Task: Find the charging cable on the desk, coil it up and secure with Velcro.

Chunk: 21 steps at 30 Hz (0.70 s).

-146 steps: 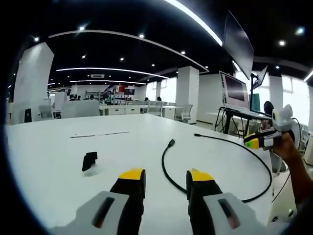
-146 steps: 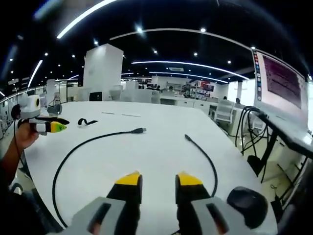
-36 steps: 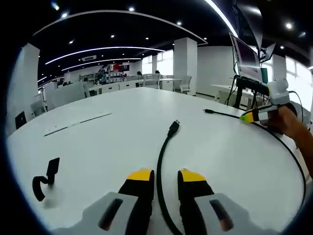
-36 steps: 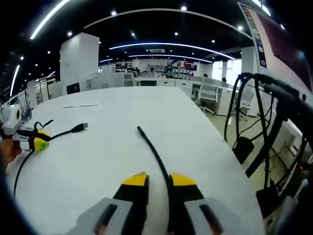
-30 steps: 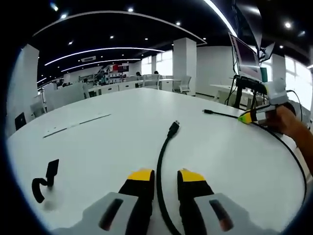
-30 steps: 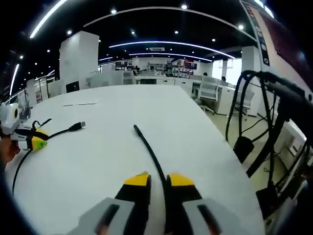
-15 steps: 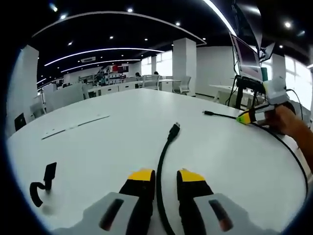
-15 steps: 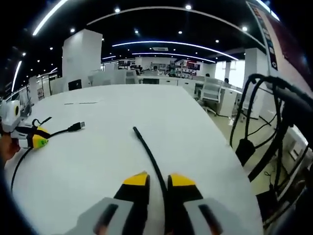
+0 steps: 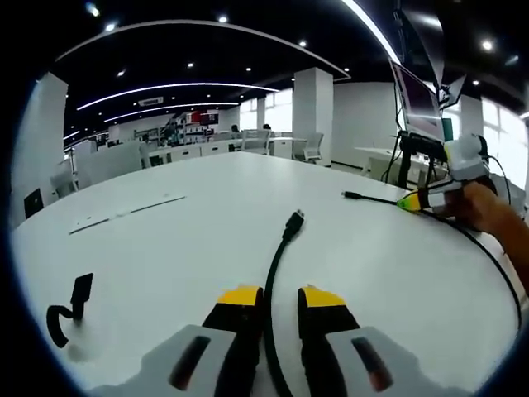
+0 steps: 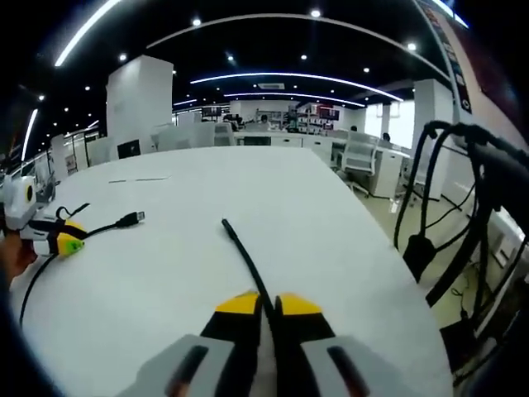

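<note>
Both hand-held grippers tighter on cable [image 9: 277,248]

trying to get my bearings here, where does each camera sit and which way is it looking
Left gripper view: rides the left claw, looking forward across the white desk along the cable between its jaws; Velcro strap to the left; the right claw in a hand at right.
Right gripper view: rides the right claw, looking along the cable's other end; the left claw at left.
Shared: desk, cable, each other's claw.
</note>
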{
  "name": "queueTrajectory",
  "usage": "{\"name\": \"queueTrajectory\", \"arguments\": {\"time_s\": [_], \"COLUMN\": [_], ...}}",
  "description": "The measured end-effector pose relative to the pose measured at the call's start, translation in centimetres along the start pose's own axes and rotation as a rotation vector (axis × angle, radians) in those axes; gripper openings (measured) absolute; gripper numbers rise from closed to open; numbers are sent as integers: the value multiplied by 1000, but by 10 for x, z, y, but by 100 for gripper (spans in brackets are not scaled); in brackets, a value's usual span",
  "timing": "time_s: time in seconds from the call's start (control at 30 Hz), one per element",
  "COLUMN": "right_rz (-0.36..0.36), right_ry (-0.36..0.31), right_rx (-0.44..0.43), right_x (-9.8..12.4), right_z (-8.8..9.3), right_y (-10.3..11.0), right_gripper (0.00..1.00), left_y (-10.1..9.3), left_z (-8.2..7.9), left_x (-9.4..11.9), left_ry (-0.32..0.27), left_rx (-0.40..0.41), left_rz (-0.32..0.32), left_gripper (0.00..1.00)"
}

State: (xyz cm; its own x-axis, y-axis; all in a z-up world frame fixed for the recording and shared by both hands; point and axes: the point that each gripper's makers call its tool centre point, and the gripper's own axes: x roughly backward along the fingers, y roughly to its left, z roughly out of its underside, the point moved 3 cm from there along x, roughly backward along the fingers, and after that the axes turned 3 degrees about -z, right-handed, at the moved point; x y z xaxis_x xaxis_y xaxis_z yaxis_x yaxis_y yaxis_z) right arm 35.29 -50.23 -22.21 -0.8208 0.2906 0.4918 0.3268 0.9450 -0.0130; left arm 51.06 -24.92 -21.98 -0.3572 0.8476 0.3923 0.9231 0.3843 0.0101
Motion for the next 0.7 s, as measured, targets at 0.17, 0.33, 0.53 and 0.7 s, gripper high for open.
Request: {"name": "queueTrajectory", "arguments": {"time_s": [0.17,0.33,0.53,0.7], "right_rz": [18,25,49,81], "right_ry": [3,6,8,-10], "right_rx": [13,9,-18,10], "right_x": [-3,-7,-12,-11], "right_z": [-2,-6,-10,-11], "right_y": [-3,-9,-16,-17], "right_gripper": [7,6,5,4], "left_y": [1,0,0,4], "left_z": [1,0,-2,-3], "left_x": [0,-2,-5,-5], "left_ry": [-4,-5,0,-20], "left_rx": [-18,-24,-60,-73], "left_rz": [-2,4,13,-12], "left_gripper": [6,6,5,4]}}
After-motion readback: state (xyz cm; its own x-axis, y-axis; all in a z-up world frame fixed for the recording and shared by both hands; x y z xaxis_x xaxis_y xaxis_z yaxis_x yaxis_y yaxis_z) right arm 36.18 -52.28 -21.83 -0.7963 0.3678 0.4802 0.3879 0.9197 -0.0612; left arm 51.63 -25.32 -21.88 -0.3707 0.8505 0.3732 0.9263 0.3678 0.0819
